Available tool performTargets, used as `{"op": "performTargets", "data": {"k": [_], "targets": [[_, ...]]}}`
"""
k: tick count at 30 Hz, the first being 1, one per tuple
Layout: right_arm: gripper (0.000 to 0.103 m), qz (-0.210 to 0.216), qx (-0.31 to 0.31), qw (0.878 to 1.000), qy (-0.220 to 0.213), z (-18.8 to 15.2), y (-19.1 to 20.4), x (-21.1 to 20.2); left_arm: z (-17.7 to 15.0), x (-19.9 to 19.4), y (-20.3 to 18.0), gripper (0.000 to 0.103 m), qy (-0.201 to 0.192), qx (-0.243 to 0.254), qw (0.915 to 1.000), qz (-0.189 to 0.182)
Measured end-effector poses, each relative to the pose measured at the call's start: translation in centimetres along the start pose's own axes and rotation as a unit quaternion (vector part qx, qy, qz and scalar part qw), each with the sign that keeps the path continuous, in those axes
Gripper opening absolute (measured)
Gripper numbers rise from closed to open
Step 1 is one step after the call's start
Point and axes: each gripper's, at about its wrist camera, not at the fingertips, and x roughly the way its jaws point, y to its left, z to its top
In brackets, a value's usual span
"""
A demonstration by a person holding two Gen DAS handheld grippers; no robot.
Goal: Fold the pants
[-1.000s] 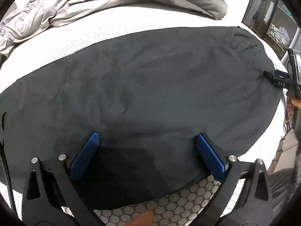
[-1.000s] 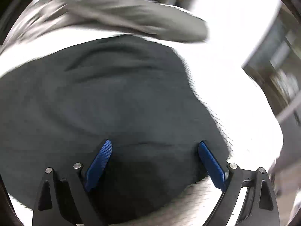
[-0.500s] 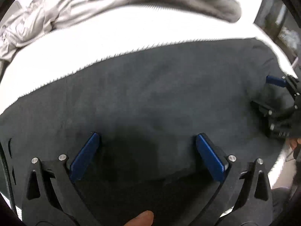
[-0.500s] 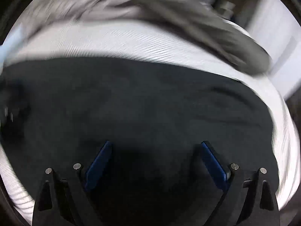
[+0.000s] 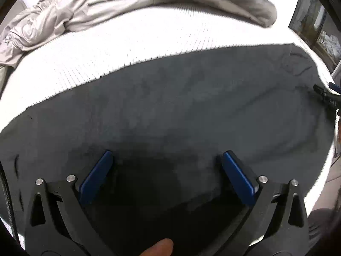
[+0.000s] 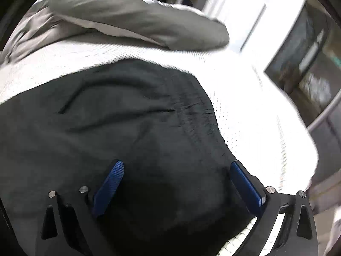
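Dark grey pants [image 5: 191,111] lie spread flat across a white mattress [image 5: 149,42]. My left gripper [image 5: 167,154] hovers open over their near edge, with only flat cloth below and nothing pinched between the blue pads. In the right wrist view, the gathered waistband end [image 6: 198,115] sits at the pants' right side. My right gripper [image 6: 177,163] hangs above that end. Its jaws are opening, and the cloth beneath them is not gripped. The right gripper's tip [image 5: 326,96] also shows at the right edge of the left wrist view.
A crumpled grey duvet [image 5: 106,6] is heaped along the mattress's far side, also seen as a grey roll [image 6: 127,15]. Dark shelving [image 5: 315,25] stands beyond the right edge of the bed. A fingertip [image 5: 157,247] shows at the bottom.
The right wrist view swung out over the middle of the pants and back to the waistband end, and its jaws spread a little wider. The left gripper shifted slightly over the cloth, still open.
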Motion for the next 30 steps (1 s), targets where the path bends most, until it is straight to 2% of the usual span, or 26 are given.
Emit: {"op": "performTargets", "data": {"k": [2,3,4,7,9,11,13,14,16,18,19,20,22,24,26,28,30], "targets": [[0.101,0.023,-0.021,0.999,-0.028,-0.3,1.8,-2.6,0.1,-1.2,-0.6,0.102,-0.021,-0.001,0.9996,-0.021],[0.101,0.059,-0.035,0.997,-0.032,-0.7,3.1,-3.9,0.1,-1.5,-1.3,0.102,-0.023,0.006,0.9991,-0.034],[0.101,0.095,-0.056,0.994,-0.026,-0.9,4.7,-5.3,-0.2,-1.5,-2.1,0.102,-0.023,0.017,0.9984,-0.049],[0.101,0.148,-0.143,0.978,-0.022,-2.1,9.9,-6.5,-1.3,-0.9,-4.0,0.102,-0.001,0.051,0.9935,-0.102],[0.101,0.177,-0.206,0.962,-0.007,-3.9,12.8,-6.9,-2.3,-0.2,-4.7,0.102,0.014,0.076,0.993,-0.09],[0.101,0.175,-0.248,0.953,-0.006,-5.2,13.3,-6.3,-3.1,0.2,-4.4,0.102,0.015,0.09,0.9929,-0.077],[0.101,0.203,-0.216,0.955,0.008,-5.3,11.1,-5.9,-3.5,-0.1,-3.1,0.102,0.012,0.08,0.993,-0.086],[0.101,0.191,-0.202,0.961,0.011,-5.2,9.8,-5.7,-3.7,-0.2,-2.5,0.102,0.013,0.074,0.9934,-0.087],[0.102,0.128,-0.164,0.978,0.014,-5.3,5.7,-4.6,-4.2,-0.4,-1.7,0.102,0.013,0.067,0.9942,-0.083],[0.102,0.065,-0.119,0.991,0.022,-5.9,1.8,-3.4,-4.5,-0.6,-1.2,0.102,0.012,0.065,0.9946,-0.081],[0.102,0.044,-0.087,0.995,0.028,-6.1,-0.1,-2.7,-4.6,-0.7,-1.1,0.102,0.012,0.064,0.9948,-0.079],[0.102,0.043,-0.043,0.998,0.031,-6.3,-2.1,-2.4,-4.6,-0.9,-1.1,0.102,0.011,0.062,0.9952,-0.075],[0.102,0.068,0.001,0.997,0.024,-6.7,-3.7,-3.1,-4.4,-1.6,-1.4,0.102,-0.002,0.056,0.9957,-0.074],[0.102,0.069,-0.013,0.997,0.008,-6.9,-3.1,-4.7,-4.3,-2.9,-2.1,0.102,-0.021,0.058,0.9935,-0.096],[0.102,0.111,-0.039,0.993,-0.021,-6.4,-2.7,-6.1,-4.2,-3.9,-4.3,0.102,-0.041,0.07,0.9895,-0.119],[0.102,0.159,-0.058,0.985,-0.039,-7.3,0.2,-8.8,-3.7,-3.6,-6.7,0.102,-0.037,0.082,0.9866,-0.136],[0.102,0.203,-0.097,0.974,-0.033,-7.8,3.6,-9.8,-3.7,-2.5,-8.6,0.102,-0.016,0.092,0.983,-0.159]]}}
